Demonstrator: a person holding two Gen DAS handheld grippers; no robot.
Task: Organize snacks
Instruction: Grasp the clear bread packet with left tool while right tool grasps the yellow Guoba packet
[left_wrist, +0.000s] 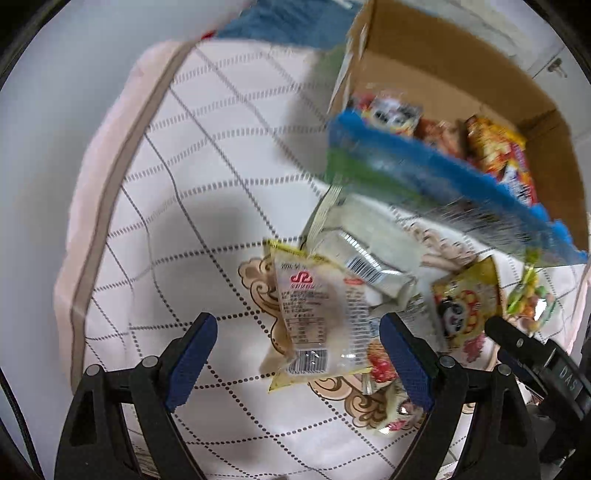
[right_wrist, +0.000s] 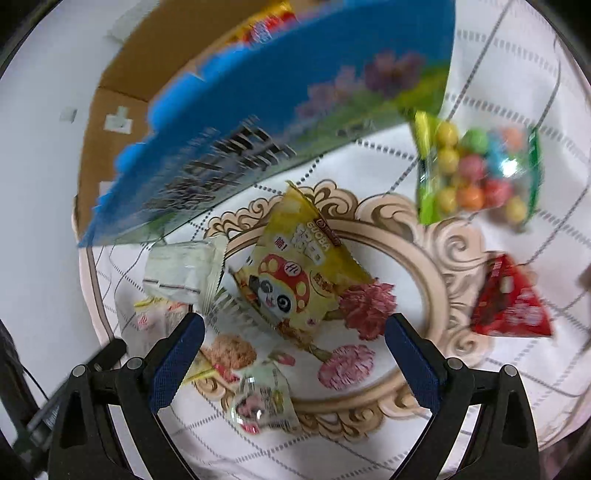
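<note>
A large blue and green snack bag (left_wrist: 443, 184) is in mid-air, blurred, over the cloth beside the cardboard box (left_wrist: 461, 74); no gripper holds it. It also shows in the right wrist view (right_wrist: 258, 122). My left gripper (left_wrist: 299, 354) is open above a clear bread packet (left_wrist: 317, 314). My right gripper (right_wrist: 295, 350) is open above a yellow panda snack pack (right_wrist: 295, 273). A silver-white packet (left_wrist: 362, 254) lies next to the bread; it also shows in the right wrist view (right_wrist: 181, 273). A bag of coloured candy balls (right_wrist: 476, 173) and a red triangular pack (right_wrist: 509, 302) lie to the right.
The box holds several snack packs (left_wrist: 491, 151). The snacks lie on a white checked cloth (left_wrist: 207, 177) with a floral print. A small clear jelly pack (right_wrist: 262, 402) lies near my right gripper. The cloth's pink edge (left_wrist: 92, 192) runs along the left.
</note>
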